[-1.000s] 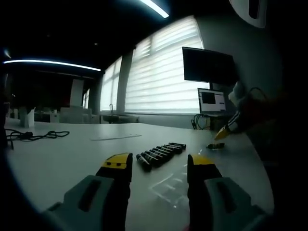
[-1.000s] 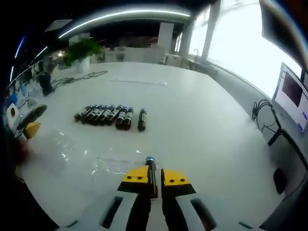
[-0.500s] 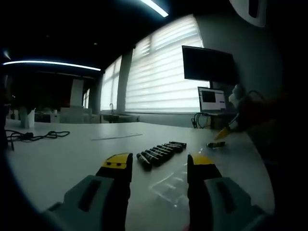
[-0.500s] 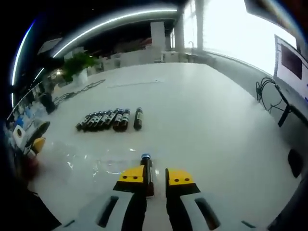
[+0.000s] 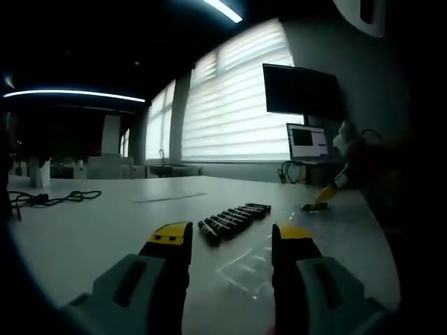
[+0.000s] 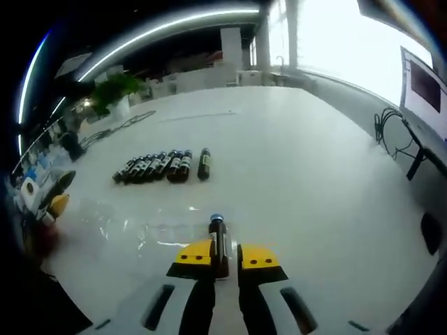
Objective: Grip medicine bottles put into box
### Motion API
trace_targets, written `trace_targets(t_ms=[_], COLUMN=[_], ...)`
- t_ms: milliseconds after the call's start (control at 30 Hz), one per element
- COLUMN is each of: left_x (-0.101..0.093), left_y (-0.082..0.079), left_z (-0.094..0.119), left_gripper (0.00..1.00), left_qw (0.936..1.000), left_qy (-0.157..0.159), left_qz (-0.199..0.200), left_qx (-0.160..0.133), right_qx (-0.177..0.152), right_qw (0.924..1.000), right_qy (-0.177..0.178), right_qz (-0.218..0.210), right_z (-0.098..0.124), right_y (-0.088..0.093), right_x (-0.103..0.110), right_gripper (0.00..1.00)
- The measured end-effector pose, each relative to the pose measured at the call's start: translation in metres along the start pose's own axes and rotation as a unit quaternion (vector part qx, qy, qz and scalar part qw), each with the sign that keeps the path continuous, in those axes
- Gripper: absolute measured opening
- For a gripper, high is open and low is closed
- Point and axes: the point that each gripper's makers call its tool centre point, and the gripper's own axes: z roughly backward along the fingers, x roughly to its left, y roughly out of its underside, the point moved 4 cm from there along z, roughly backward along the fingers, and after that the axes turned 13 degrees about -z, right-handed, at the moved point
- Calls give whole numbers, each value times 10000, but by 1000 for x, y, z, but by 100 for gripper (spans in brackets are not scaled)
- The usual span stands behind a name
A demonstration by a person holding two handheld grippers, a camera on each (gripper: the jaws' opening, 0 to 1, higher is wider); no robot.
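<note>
A row of several dark medicine bottles (image 6: pixel 155 167) lies on the white table (image 6: pixel 300 174), with one bottle (image 6: pixel 204 163) slightly apart at its right end. My right gripper (image 6: pixel 223 255) is shut on a dark bottle with a blue cap (image 6: pixel 218 239), held just above the near edge of a clear plastic box (image 6: pixel 133 227). In the left gripper view the same row of bottles (image 5: pixel 230 219) lies ahead of my left gripper (image 5: pixel 230 239), which stands open and empty above the clear box (image 5: pixel 246 265). The right gripper (image 5: pixel 325 193) shows at the right with its bottle (image 5: pixel 309 207).
A black cable (image 5: pixel 49 197) lies at the far left of the table. A monitor (image 5: pixel 302 91) and a lit laptop (image 5: pixel 307 146) stand by the window. A potted plant (image 6: pixel 117 73) and a thin strip (image 6: pixel 197 116) sit far across. The left gripper (image 6: pixel 47 197) shows at the left edge.
The right jaws have narrowed onto the bottle, which now reaches further out between them. The left gripper has stayed still and open.
</note>
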Motion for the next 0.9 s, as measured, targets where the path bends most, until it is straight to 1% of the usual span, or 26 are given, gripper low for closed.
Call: trace_targets(t_ms=[200, 467, 500, 533, 567, 633, 767, 900], left_x=[0, -1, 0, 0, 0, 0, 0, 0], left_y=[0, -1, -1, -1, -1, -1, -1, -1], left_z=[0, 1, 1, 1, 1, 1, 1, 1], left_gripper=[38, 38, 38, 38, 38, 38, 38, 38], left_qw=[10000, 10000, 10000, 10000, 10000, 10000, 10000, 10000], left_qy=[5, 7, 4, 0, -2, -4, -3, 5], left_qz=[-17, -27, -25, -24, -23, -20, -18, -12], left_qx=[2, -12, -14, -18, -18, -26, -26, -22], right_qx=[-6, -4, 75, 12, 51, 24, 5, -113], right_qw=[10000, 9997, 9994, 9997, 9996, 9997, 9996, 9997], right_qy=[23, 91, 149, 65, 134, 136, 159, 142], right_qz=[24, 215, 295, 235, 235, 179, 213, 168], right_z=[1, 1, 1, 1, 2, 1, 1, 2], right_y=[2, 4, 6, 7, 8, 7, 7, 0], right_x=[1, 3, 2, 6, 5, 4, 3, 2], right_gripper=[8, 8, 8, 7, 7, 7, 7, 8])
